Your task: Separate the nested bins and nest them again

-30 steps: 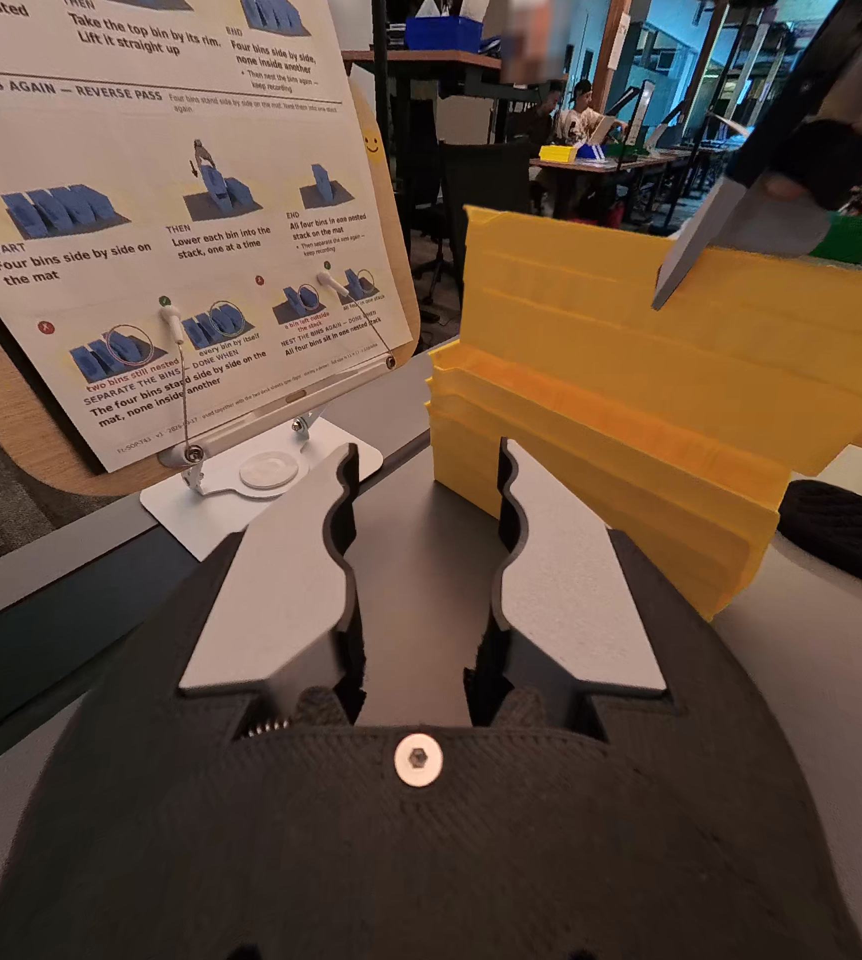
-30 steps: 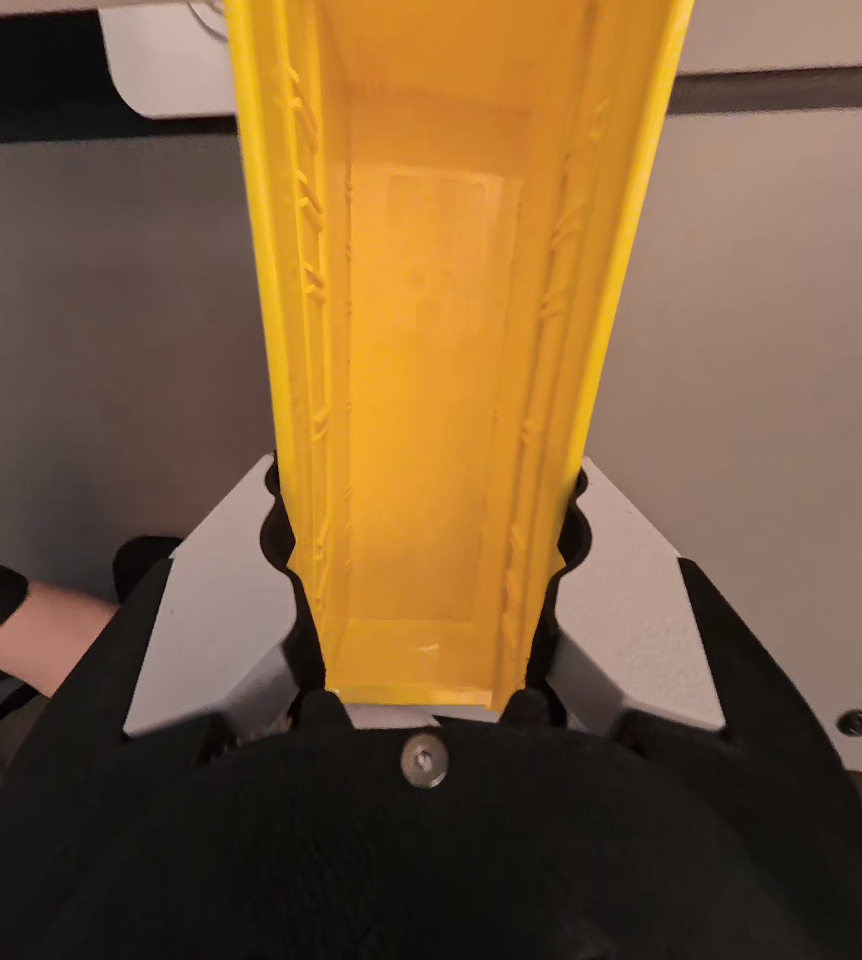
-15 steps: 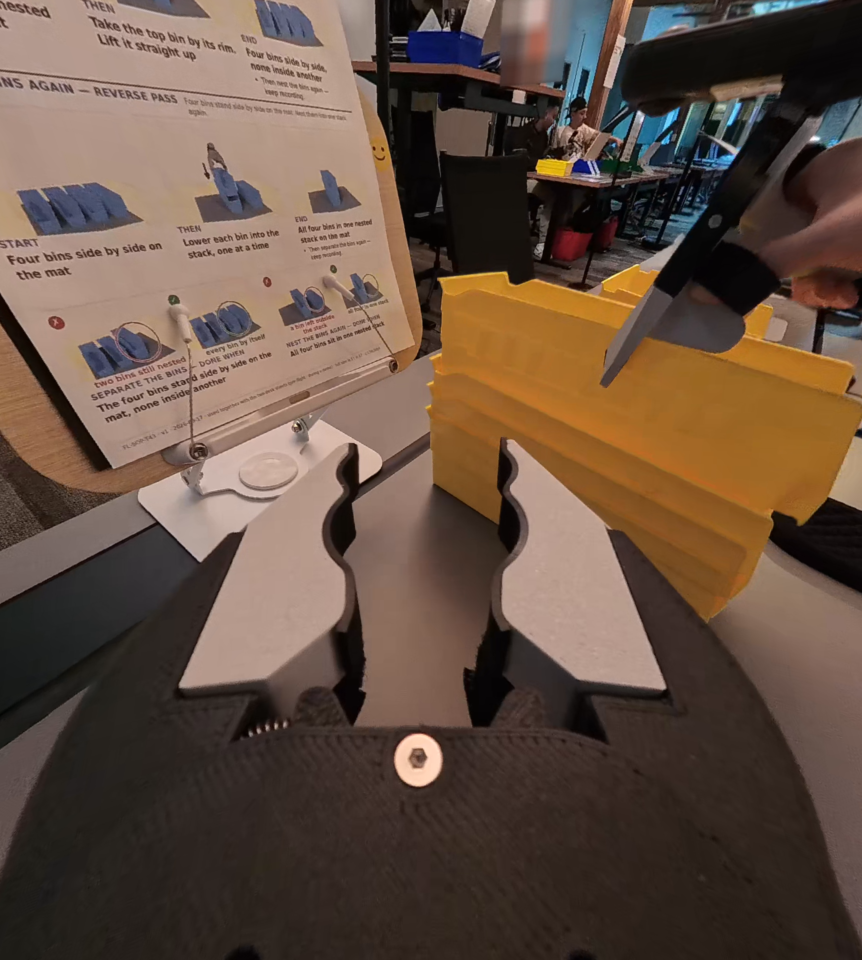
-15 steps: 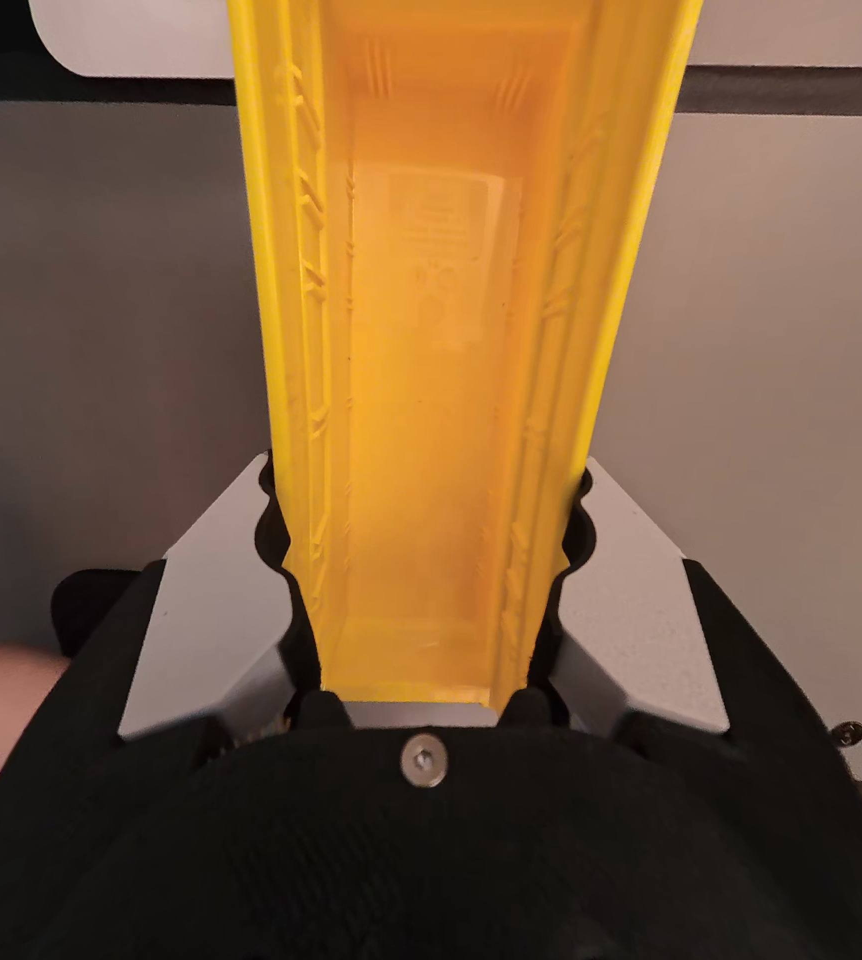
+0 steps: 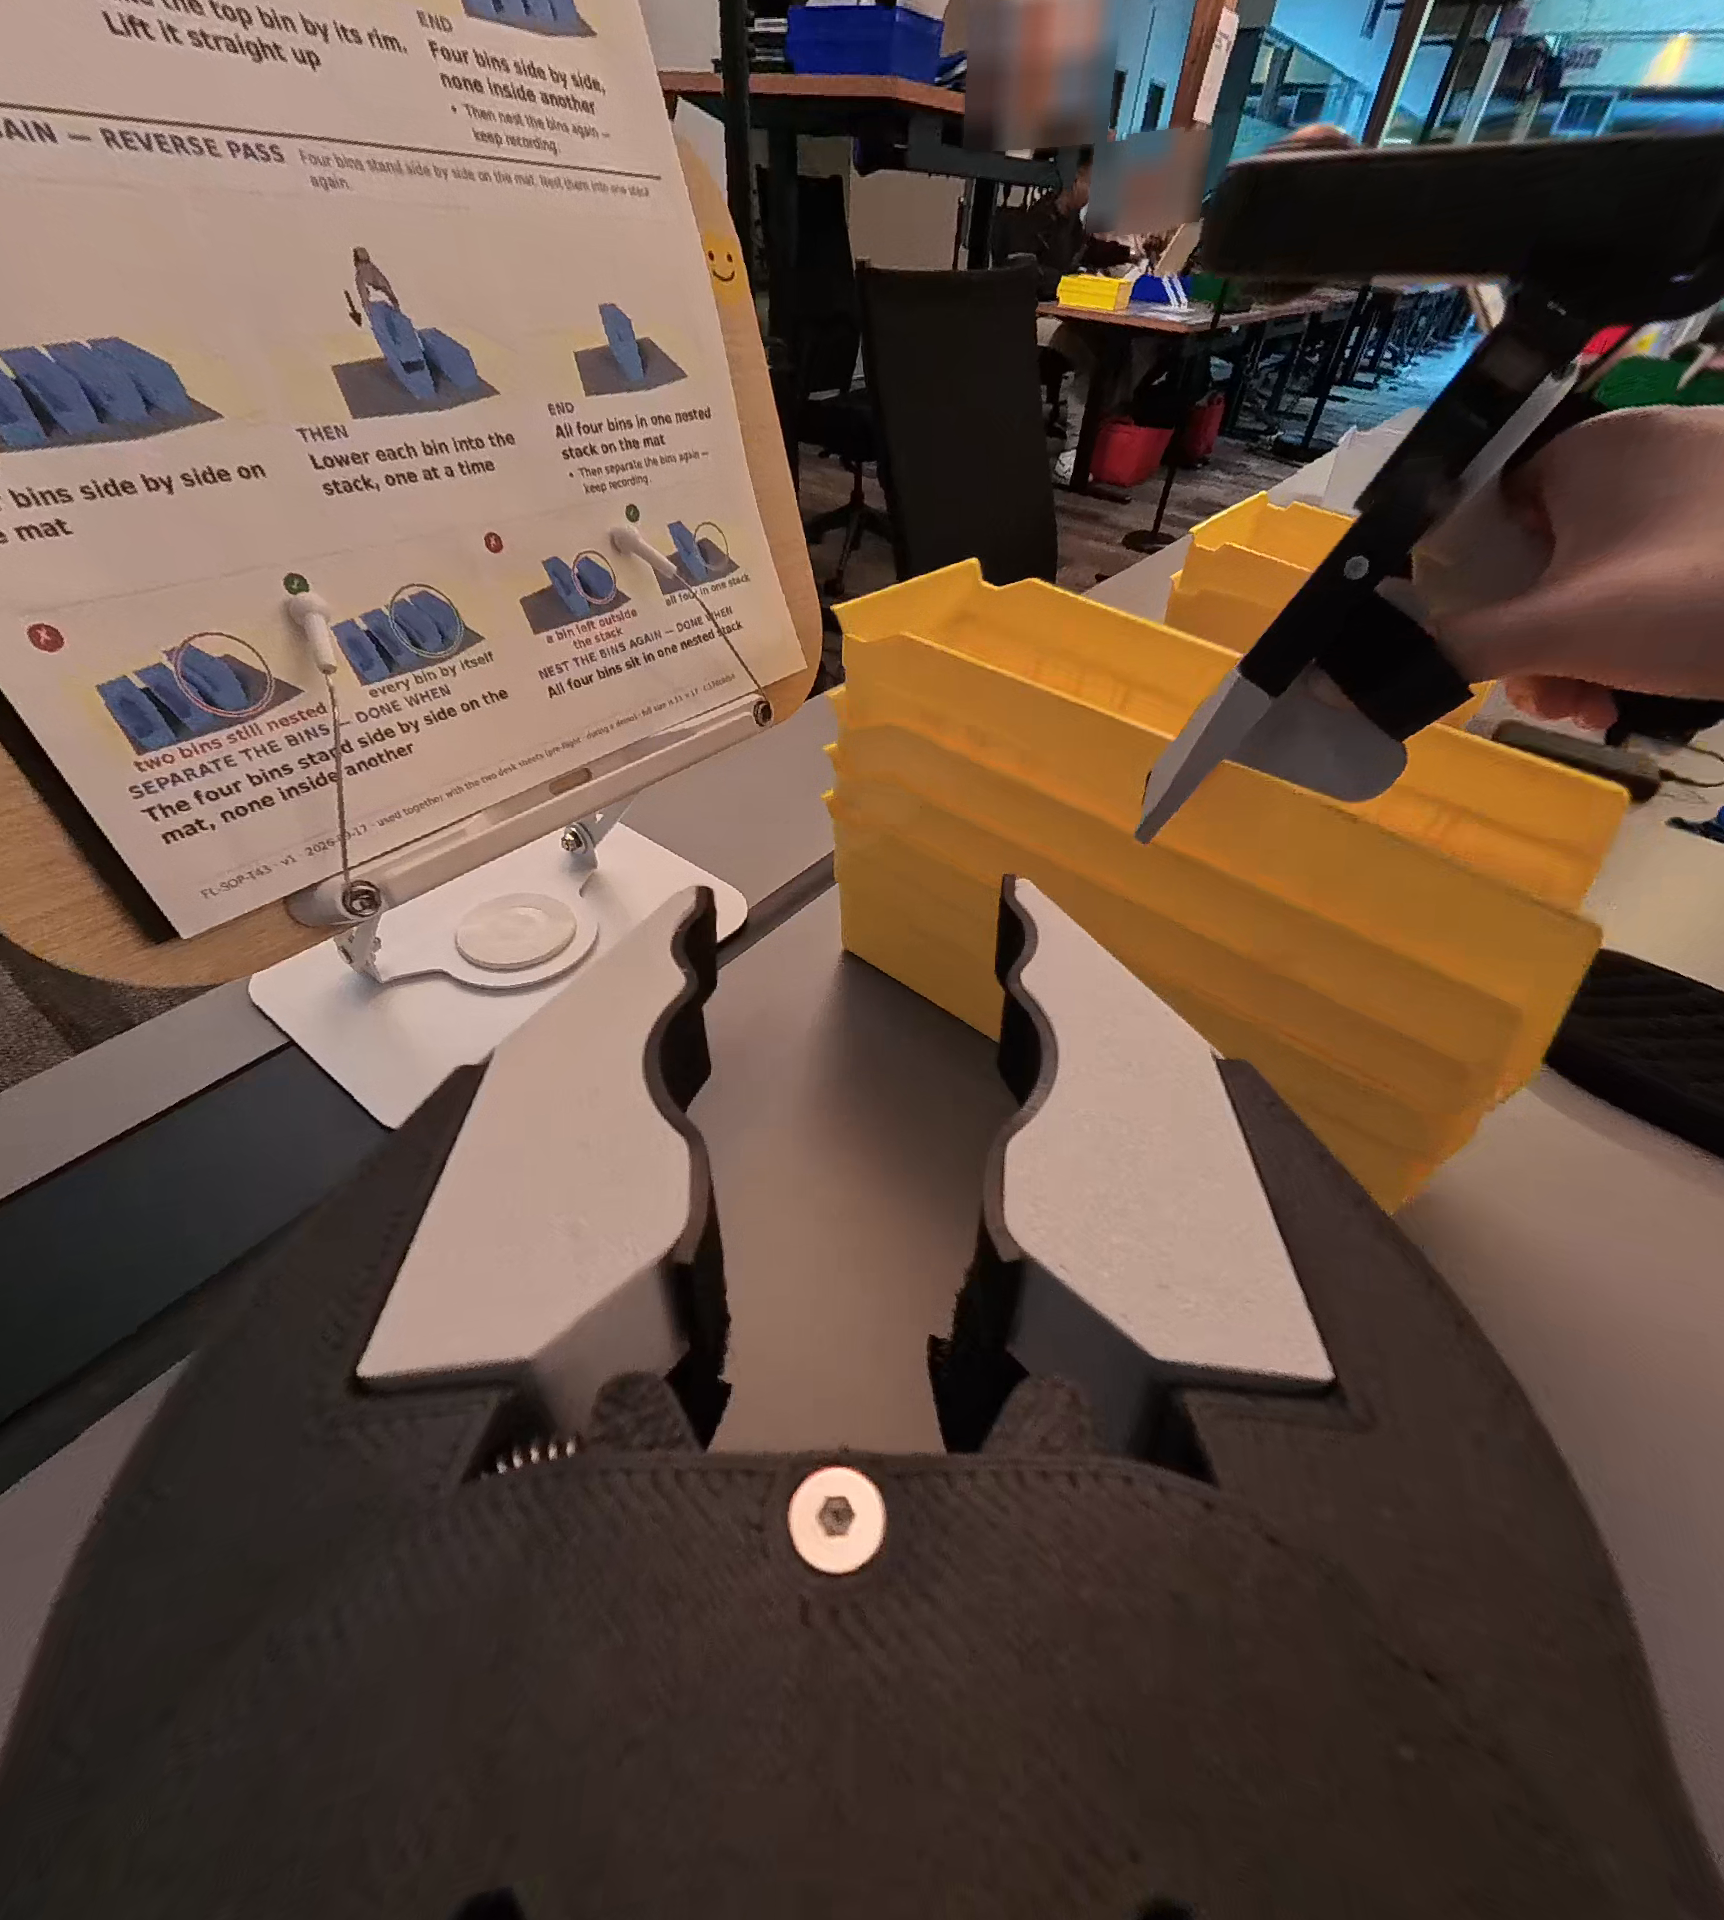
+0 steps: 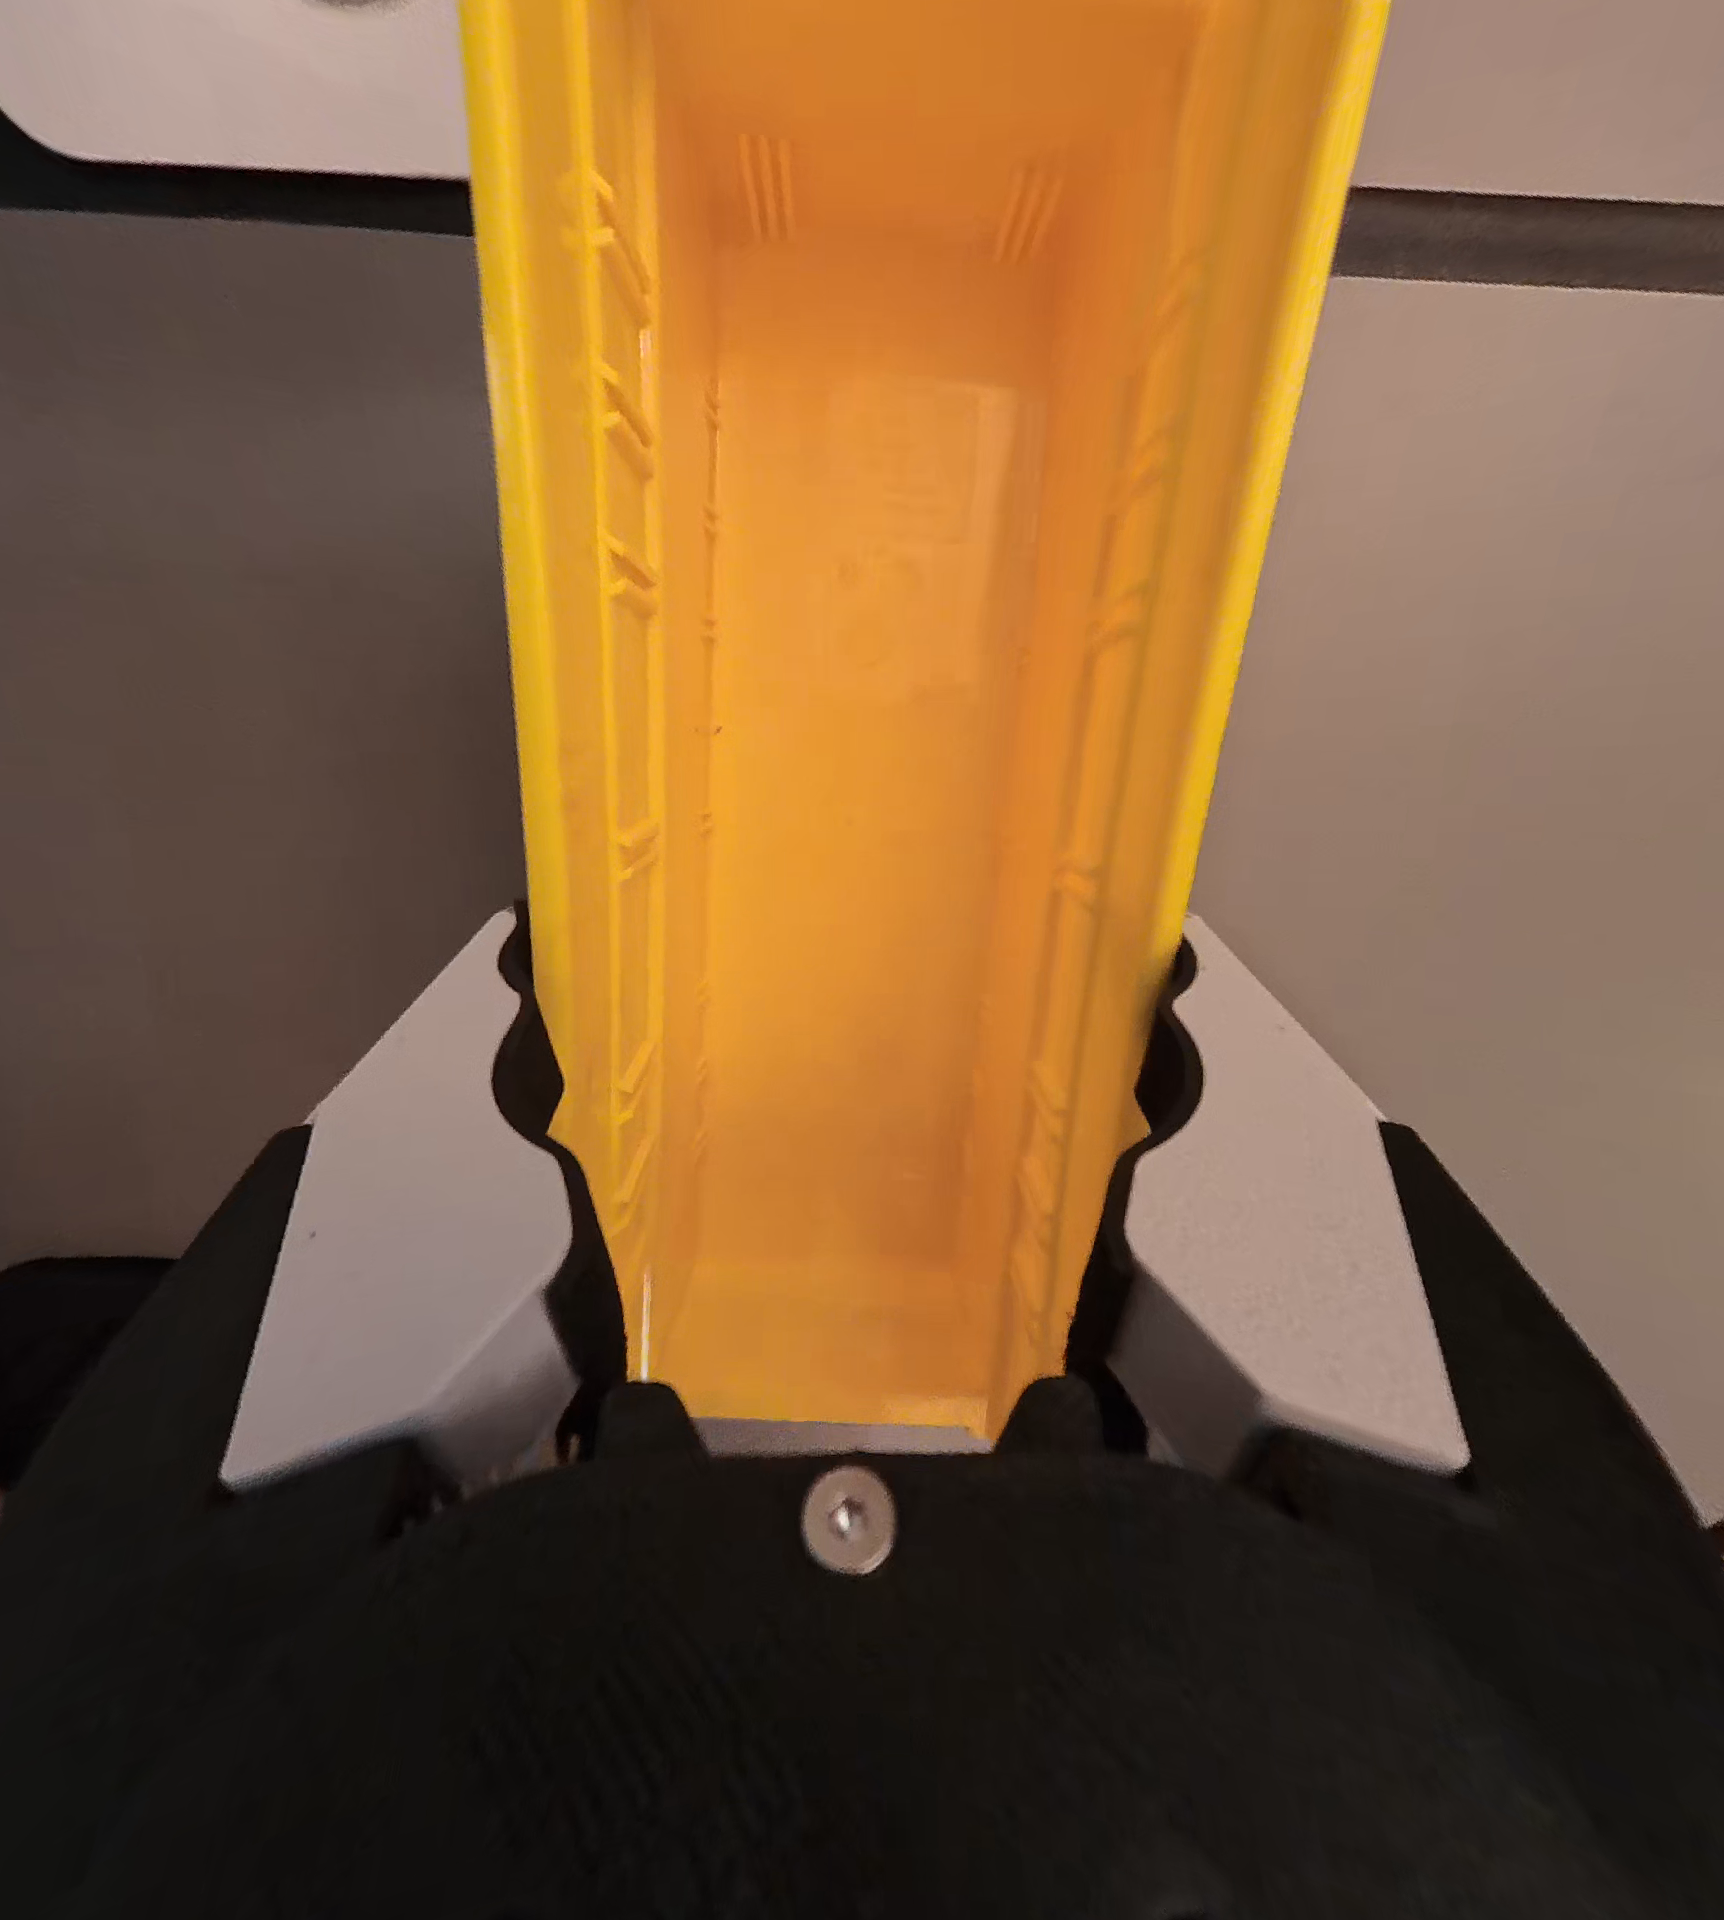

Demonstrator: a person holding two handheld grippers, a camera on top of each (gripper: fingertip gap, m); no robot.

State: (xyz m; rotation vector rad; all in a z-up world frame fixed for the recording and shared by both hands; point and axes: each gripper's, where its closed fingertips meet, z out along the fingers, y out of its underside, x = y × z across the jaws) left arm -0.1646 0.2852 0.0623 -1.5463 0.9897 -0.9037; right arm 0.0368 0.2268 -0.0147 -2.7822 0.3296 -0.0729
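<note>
Dim indoor light, soft shadows, wide-angle bending, slight blur

Smooth, faintly glossy yellow plastic bins (image 5: 1201, 831); matt grey counter (image 5: 1616, 1299); rough, ribbed black plastic gripper body (image 5: 837, 1714); matt paper instruction sheet (image 5: 266, 416).

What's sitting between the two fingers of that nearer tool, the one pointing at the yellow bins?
Nothing: in the left wrist view, only bare grey table shows between the left tool's fingers; the yellow bin stack stands just beyond.

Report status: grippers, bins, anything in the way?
Left gripper open, holding nothing. Right gripper straddles top bin of yellow stack; grip unclear. Sign stand close by.
</note>
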